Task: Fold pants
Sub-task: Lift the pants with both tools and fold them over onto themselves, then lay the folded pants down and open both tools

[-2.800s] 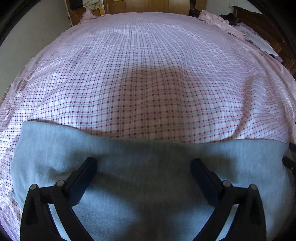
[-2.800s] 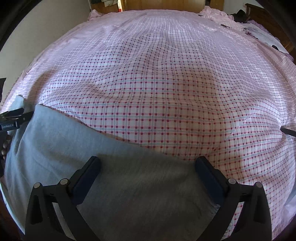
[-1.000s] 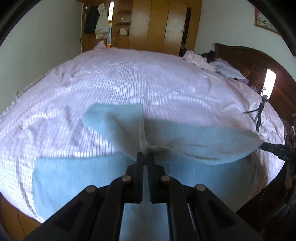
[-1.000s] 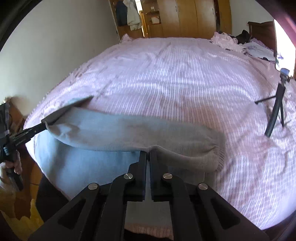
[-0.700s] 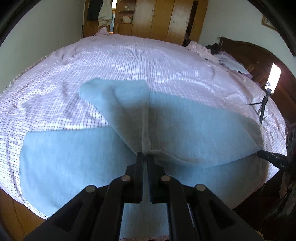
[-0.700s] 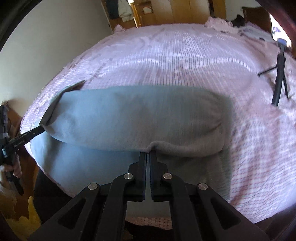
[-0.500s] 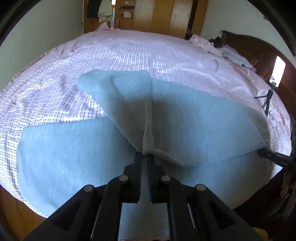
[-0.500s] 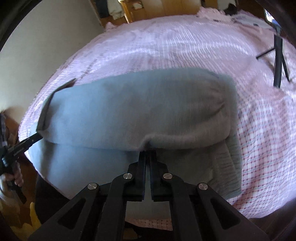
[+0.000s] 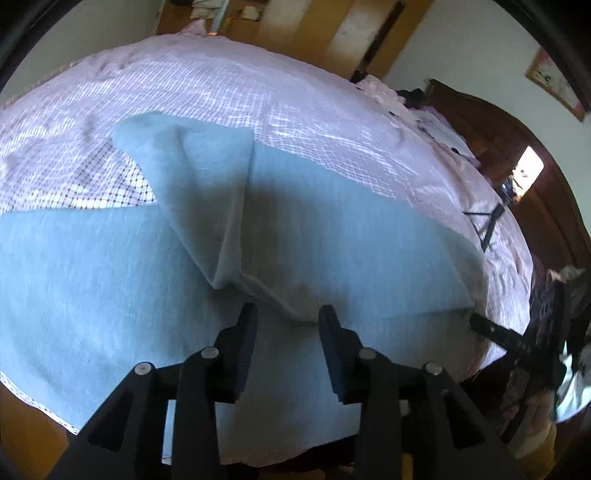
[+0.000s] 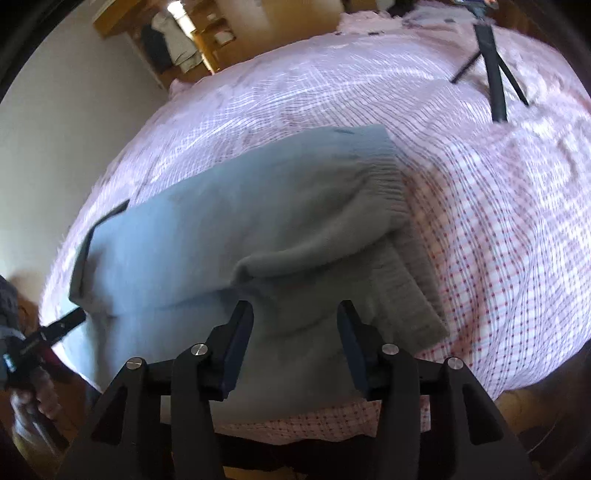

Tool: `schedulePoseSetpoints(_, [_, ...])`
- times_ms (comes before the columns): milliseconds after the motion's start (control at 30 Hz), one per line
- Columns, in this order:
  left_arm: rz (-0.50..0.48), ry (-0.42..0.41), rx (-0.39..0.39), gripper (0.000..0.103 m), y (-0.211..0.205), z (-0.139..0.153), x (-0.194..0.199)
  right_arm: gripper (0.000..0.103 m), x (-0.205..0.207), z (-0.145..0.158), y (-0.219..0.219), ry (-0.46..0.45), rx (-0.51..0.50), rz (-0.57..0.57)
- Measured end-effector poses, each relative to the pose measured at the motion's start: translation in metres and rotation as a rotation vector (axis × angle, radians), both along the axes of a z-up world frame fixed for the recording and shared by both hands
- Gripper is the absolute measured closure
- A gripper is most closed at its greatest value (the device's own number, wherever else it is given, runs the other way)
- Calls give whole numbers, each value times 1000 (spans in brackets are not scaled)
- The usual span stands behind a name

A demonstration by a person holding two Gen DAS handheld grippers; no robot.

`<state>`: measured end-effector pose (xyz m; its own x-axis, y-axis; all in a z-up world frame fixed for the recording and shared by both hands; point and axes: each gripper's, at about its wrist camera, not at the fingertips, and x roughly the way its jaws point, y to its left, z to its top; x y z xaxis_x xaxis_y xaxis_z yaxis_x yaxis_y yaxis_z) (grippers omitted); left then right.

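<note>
Light blue-grey pants [image 9: 332, 229] lie on the pink checked bed cover [image 9: 295, 92], one leg folded over the other. My left gripper [image 9: 286, 314] is open, just behind the folded edge, holding nothing. In the right wrist view the pants [image 10: 221, 229] show their ribbed waistband [image 10: 391, 188] at the right. My right gripper [image 10: 295, 310] is open, its fingers either side of a raised fold of cloth. The other gripper's tip [image 10: 62, 321] shows at the left edge of the pants.
A small black tripod [image 10: 491, 66] stands on the bed at the far right, also seen in the left wrist view [image 9: 487, 221]. Wooden wardrobes [image 9: 351, 33] and a dark headboard [image 9: 498, 147] lie beyond. The bed's near edge is just below the grippers.
Both grippers were shut on the pants' edge and carried it forward over the other leg. Now both have opened and the cloth has dropped onto the lower layer.
</note>
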<state>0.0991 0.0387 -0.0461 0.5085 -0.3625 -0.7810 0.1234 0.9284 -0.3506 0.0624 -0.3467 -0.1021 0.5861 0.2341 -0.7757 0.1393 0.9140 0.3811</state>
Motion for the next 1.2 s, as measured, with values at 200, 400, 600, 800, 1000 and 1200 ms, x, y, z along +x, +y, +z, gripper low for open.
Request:
schedulePoseSetpoints(200, [78, 73, -43, 67, 2, -12, 17, 62, 2, 10, -10, -34, 117, -51])
schedulePoseSetpoints(400, [106, 67, -69, 67, 1, -18, 33, 62, 16, 4, -28, -12, 272, -128])
schedulePoseSetpoints(600, [113, 60, -54, 86, 1, -25, 43, 62, 33, -12, -44, 20, 393, -215])
schedulePoseSetpoints(800, [93, 22, -98, 100, 7, -13, 36, 89, 37, 2, -45, -7, 313, -221])
schedulePoseSetpoints(1000, [86, -60, -106, 100, 12, 22, 19, 101, 29, 35, -37, -88, 243, -170])
schedulePoseSetpoints(1200, [52, -130, -83, 100, 15, 59, -10, 103, 7, 63, -31, -160, 202, -131])
